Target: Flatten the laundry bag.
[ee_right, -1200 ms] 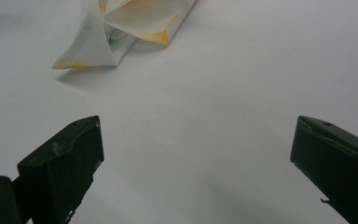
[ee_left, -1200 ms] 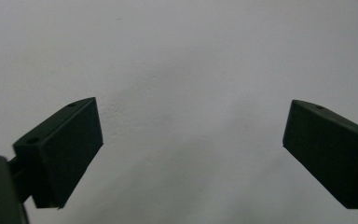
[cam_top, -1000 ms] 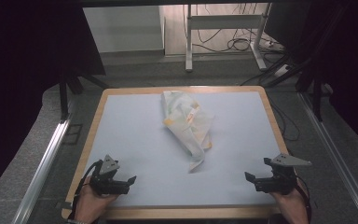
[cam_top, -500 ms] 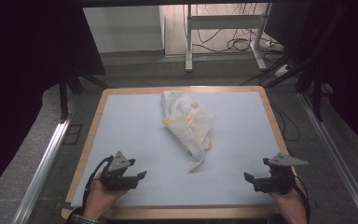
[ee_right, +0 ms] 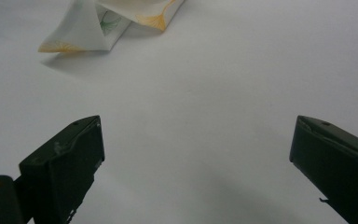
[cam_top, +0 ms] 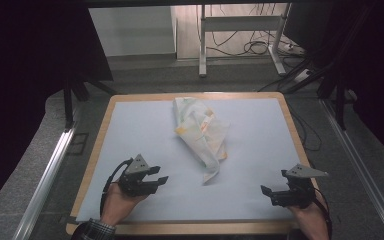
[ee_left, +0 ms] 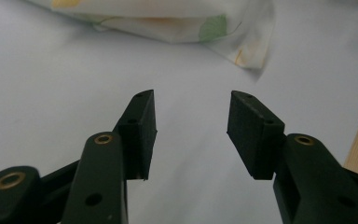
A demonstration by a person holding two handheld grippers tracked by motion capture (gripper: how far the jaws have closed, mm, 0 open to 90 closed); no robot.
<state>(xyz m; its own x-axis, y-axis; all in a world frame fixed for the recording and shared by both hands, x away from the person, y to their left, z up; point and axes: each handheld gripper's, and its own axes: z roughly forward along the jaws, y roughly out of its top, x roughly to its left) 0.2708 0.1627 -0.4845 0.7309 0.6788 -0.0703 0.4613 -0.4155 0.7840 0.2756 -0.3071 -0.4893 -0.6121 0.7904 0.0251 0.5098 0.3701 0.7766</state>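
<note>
moved: left gripper [cam_top: 156, 179] has come forward and inward across the mat toward the cloth since the earlier frames; right gripper [cam_top: 269, 192] and the cloth lie as before.
cloth: crumpled white cloth [cam_top: 202, 132] with green and orange print lies on the far middle of the mat, one narrow tail trailing toward the near edge, its tip [cam_top: 211, 176] roughly between the two grippers.
left gripper: held low near the left front of the mat, pointing at the cloth's tail; its jaws have just been closing and now stand about half apart with nothing between them. in the left gripper view the cloth [ee_left: 182, 21] lies ahead of the pads, apart from them.
right gripper: near the right front corner, jaws spread wide, nothing between them; in the right gripper view the cloth's corner [ee_right: 81, 32] lies well ahead and to one side.
in the way: bare mat between each gripper and the cloth.
mat: pale blue mat [cam_top: 140, 130] covers the table top.
table: wooden rim [cam_top: 100, 135] shows all round.
around: metal rail [cam_top: 47, 170] at left, desk legs and cables [cam_top: 252, 47] on the floor beyond.
</note>
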